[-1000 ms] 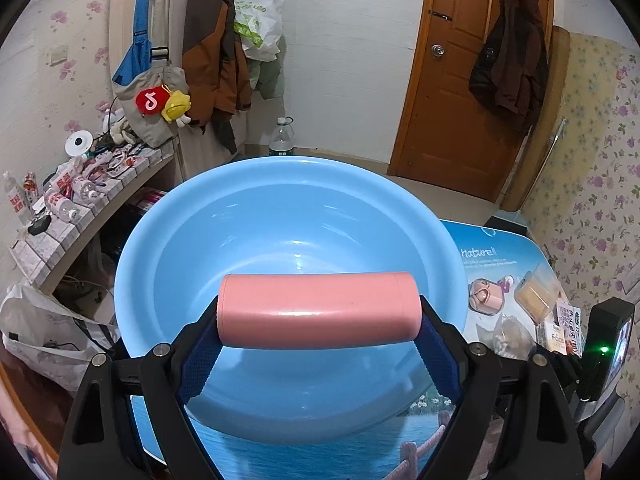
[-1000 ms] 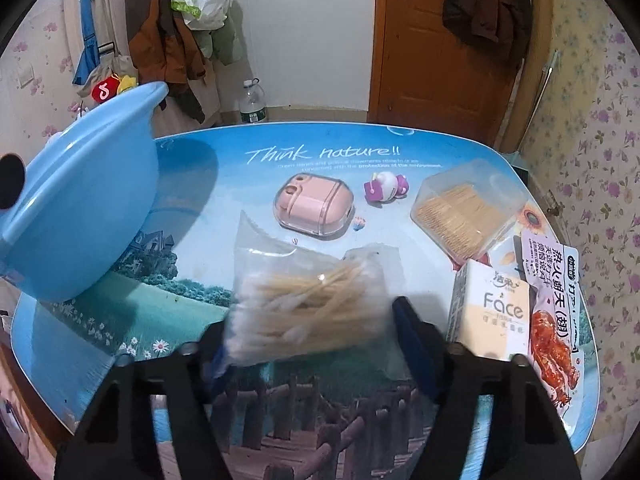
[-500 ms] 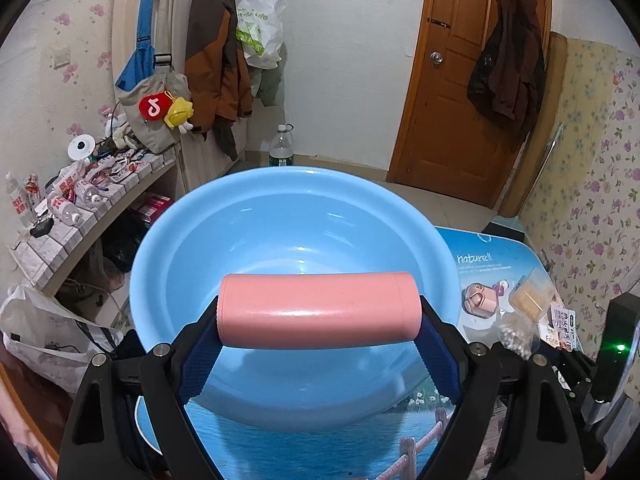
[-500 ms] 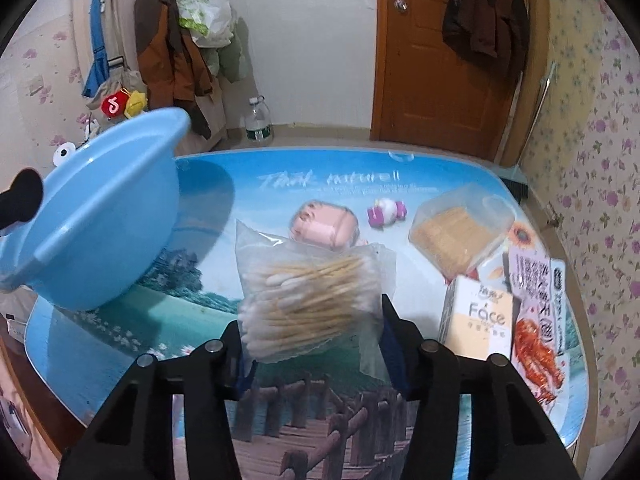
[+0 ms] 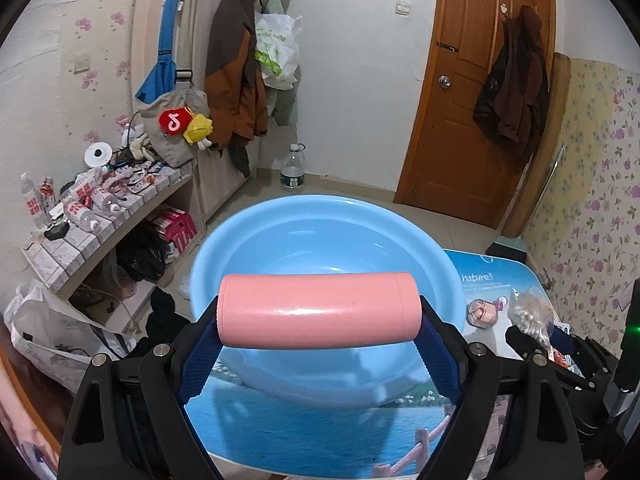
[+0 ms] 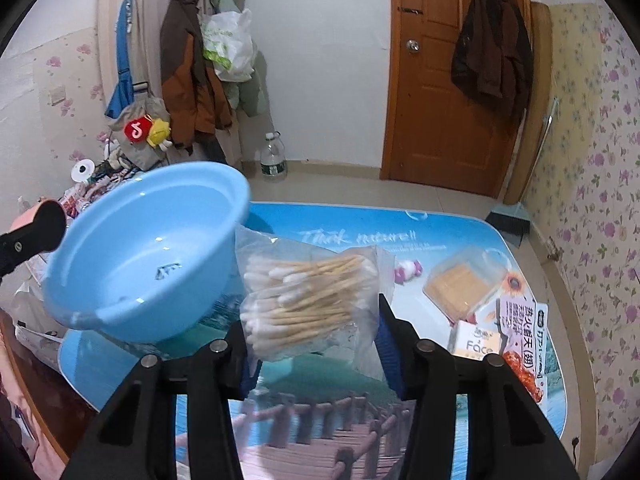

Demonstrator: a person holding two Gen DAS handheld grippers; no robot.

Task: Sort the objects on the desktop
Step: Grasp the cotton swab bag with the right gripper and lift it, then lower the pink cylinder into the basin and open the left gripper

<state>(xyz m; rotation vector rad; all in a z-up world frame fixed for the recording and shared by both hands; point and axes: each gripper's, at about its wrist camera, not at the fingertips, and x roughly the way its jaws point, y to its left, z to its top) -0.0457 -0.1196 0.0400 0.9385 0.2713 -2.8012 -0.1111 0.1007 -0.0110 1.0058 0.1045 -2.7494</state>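
Note:
My left gripper (image 5: 318, 338) is shut on a pink cylinder (image 5: 318, 310), held crosswise above the near side of the light blue basin (image 5: 320, 228). The basin stands at the table's left edge and also shows in the right wrist view (image 6: 140, 252). My right gripper (image 6: 316, 334) is shut on a clear bag of cotton swabs (image 6: 308, 292) and holds it in the air just right of the basin. The bag also shows small in the left wrist view (image 5: 530, 312).
On the picture-printed table (image 6: 440, 420) lie a clear box of toothpicks (image 6: 460, 284), a small pink-white toy (image 6: 408, 270), a "Face" box (image 6: 478, 346) and a snack packet (image 6: 524, 328). A pink case (image 5: 480, 312) lies beside the basin. A cluttered shelf (image 5: 100, 208) stands to the left.
Both grippers have risen and pulled back from the table. The right gripper closed on the swab bag and lifted it off the table toward the basin. The left still holds the pink cylinder.

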